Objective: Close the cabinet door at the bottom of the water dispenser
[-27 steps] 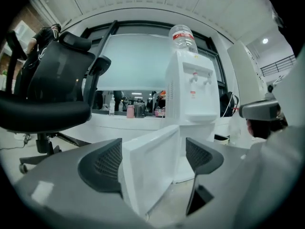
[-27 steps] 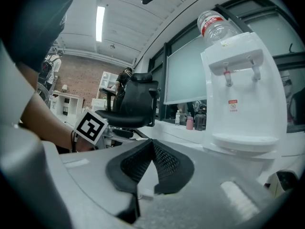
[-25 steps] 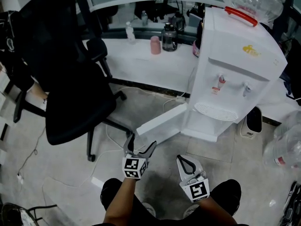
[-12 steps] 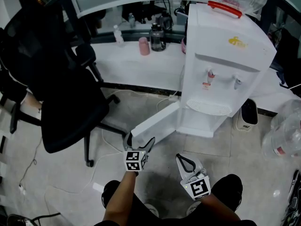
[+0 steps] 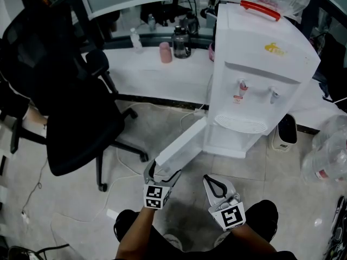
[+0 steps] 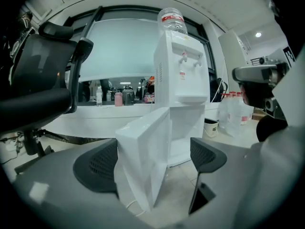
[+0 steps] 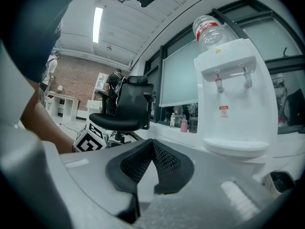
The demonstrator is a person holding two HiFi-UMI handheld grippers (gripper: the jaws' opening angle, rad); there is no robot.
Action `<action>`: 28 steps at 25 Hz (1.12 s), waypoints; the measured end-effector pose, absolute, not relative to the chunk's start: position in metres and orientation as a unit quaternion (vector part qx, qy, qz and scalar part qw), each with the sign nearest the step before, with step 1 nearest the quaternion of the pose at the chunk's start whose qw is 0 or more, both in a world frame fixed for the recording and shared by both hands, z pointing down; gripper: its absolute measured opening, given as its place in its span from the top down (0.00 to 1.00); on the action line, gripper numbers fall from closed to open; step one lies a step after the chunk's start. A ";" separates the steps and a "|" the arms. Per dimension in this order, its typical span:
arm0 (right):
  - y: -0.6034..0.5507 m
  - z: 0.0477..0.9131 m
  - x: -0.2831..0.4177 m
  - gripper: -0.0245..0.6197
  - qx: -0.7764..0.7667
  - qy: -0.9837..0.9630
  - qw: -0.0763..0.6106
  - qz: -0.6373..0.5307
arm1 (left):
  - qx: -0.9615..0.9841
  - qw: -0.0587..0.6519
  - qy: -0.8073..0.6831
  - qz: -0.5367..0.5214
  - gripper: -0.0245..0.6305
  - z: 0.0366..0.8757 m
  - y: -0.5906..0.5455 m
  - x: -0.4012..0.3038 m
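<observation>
- Plainly, the left gripper (image 5: 161,173) has its jaws spread wide. The left gripper view shows the free edge of the cabinet door (image 5: 181,145) standing between them. The left pad sits close against one face of the door, and the other pad stands clear of it, so this is a straddle and not a clamp.
- The right gripper (image 5: 216,187) hangs just beside it, low over the floor (image 5: 81,199). Its jaws are pressed together at the tips with nothing between them.
- The door hangs wide open. Its long axis runs from the left gripper up and to the right, to its hinge side at the base of the water dispenser (image 5: 260,75).
- The cabinet opening lies forward and to the right of the left gripper. The free edge probably has to swing that way in an arc about the hinge.
- The left gripper is the nearer one and is placed to push. The right is near the door but not touching it.
- An office chair (image 5: 70,107) stands off to the left, apart from the door's likely path.
</observation>
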State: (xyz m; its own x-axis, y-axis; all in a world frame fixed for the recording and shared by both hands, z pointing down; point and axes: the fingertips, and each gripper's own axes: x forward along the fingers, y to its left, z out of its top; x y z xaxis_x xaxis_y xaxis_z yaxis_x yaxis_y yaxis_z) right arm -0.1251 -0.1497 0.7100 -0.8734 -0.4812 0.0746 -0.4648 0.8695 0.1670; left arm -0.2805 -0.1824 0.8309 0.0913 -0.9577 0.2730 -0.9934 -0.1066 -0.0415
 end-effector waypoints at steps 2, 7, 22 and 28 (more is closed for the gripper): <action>-0.151 0.712 -0.122 0.95 0.249 -0.965 0.061 -0.061 | 0.746 0.072 -0.651 0.122 0.21 0.833 -0.173 -0.267; -0.164 0.727 -0.106 0.95 0.279 -0.957 0.075 -0.009 | 0.776 0.077 -0.611 0.132 0.24 0.836 -0.148 -0.228; -0.182 0.742 -0.020 0.95 0.359 -0.927 0.106 -0.014 | 0.844 0.074 -0.512 0.142 0.28 0.839 -0.119 -0.124; -0.186 0.748 0.004 0.95 0.379 -0.918 0.115 -0.016 | 0.875 0.072 -0.460 0.136 0.30 0.841 -0.124 -0.075</action>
